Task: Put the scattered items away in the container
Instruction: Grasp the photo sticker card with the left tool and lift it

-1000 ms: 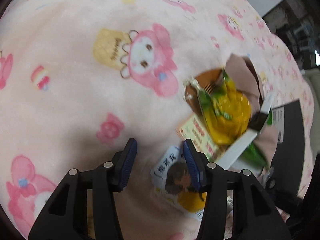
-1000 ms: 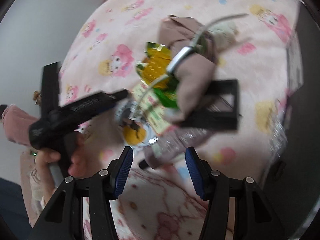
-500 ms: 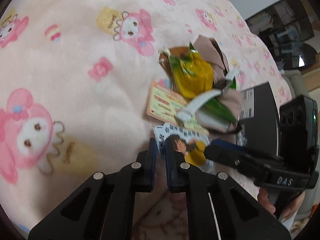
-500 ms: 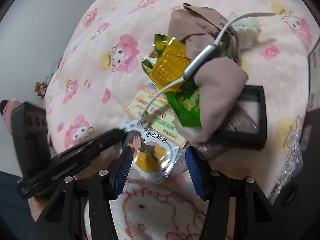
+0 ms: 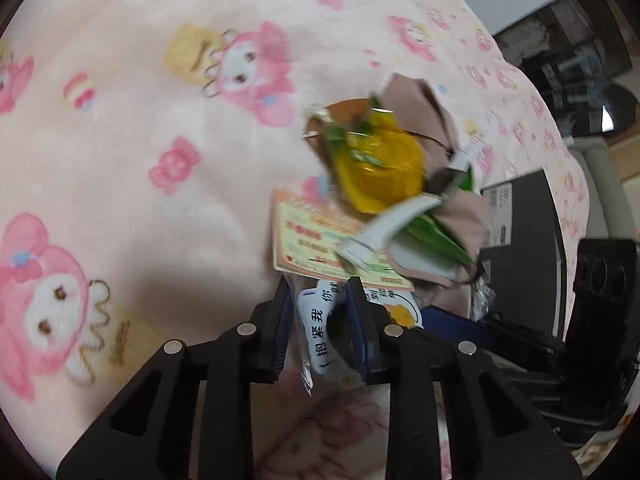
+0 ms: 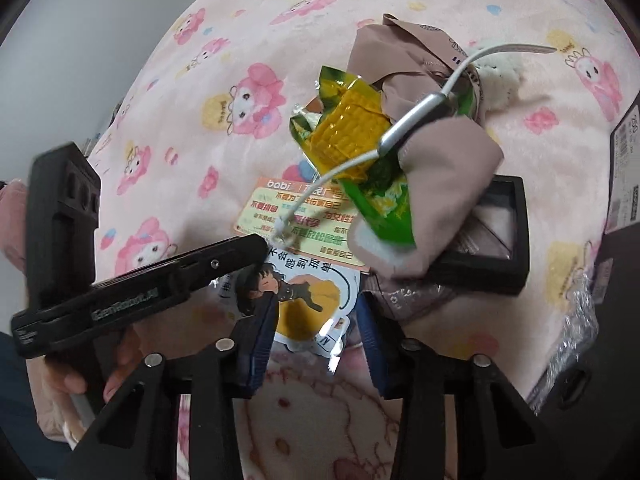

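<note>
White sticker packet (image 5: 316, 332) | inside left gripper (image 5: 319, 294), jaws just opening, loose | inside right gripper (image 6: 317, 306), jaws just closing, grip unclear

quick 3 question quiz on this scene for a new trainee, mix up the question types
1. True or false: the white cable runs across the yellow corn packet.
2. What pokes out from under the lower edge of the beige cloth?
A. a black frame
B. a blue mug
C. a wooden spoon
3. Short answer: which item lies between the fingers of the right gripper?

Key
1. True.
2. A, the black frame.
3. The cartoon sticker packet. The jaws have just been closing, with the packet between them.
</note>
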The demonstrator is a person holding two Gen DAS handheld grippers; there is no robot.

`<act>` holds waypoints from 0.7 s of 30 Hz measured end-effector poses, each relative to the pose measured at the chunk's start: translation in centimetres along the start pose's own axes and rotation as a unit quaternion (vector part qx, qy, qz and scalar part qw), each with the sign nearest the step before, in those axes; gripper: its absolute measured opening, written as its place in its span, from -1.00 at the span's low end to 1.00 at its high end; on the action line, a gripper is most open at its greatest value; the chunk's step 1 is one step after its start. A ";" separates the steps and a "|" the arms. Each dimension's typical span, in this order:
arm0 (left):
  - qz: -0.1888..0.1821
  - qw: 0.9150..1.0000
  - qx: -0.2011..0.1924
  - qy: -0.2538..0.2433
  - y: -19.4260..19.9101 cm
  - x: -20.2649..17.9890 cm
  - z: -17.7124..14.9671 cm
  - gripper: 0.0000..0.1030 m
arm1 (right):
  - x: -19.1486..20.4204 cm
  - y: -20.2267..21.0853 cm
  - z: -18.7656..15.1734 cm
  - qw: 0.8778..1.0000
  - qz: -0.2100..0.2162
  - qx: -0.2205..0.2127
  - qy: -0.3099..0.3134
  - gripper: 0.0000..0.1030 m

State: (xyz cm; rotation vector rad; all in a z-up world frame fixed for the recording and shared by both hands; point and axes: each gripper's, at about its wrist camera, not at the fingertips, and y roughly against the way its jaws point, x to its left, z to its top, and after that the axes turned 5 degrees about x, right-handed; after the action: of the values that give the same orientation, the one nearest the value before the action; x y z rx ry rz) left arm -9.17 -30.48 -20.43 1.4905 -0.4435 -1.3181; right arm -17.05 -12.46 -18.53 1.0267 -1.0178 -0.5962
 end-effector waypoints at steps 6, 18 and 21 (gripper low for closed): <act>-0.021 0.999 -0.028 -0.019 3.9 -2.4 -1.8 -0.57 | 0.1 3.4 -1.4 0.999 0.031 -0.036 -0.011 -0.36; -0.061 0.991 -0.059 -0.105 7.9 -12.2 -6.5 -0.68 | 0.1 11.3 -7.4 0.992 0.082 -0.093 -0.016 -0.36; -0.067 0.988 -0.056 -0.125 7.7 -14.8 -7.6 -0.70 | -0.9 13.3 -9.3 0.990 0.087 -0.109 -0.029 -0.36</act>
State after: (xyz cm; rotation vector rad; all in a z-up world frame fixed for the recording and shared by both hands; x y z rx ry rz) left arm -4.64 -18.09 -7.69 1.2855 -0.4273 -1.6206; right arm -9.67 -2.26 -8.33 0.7235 -1.0549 -0.5829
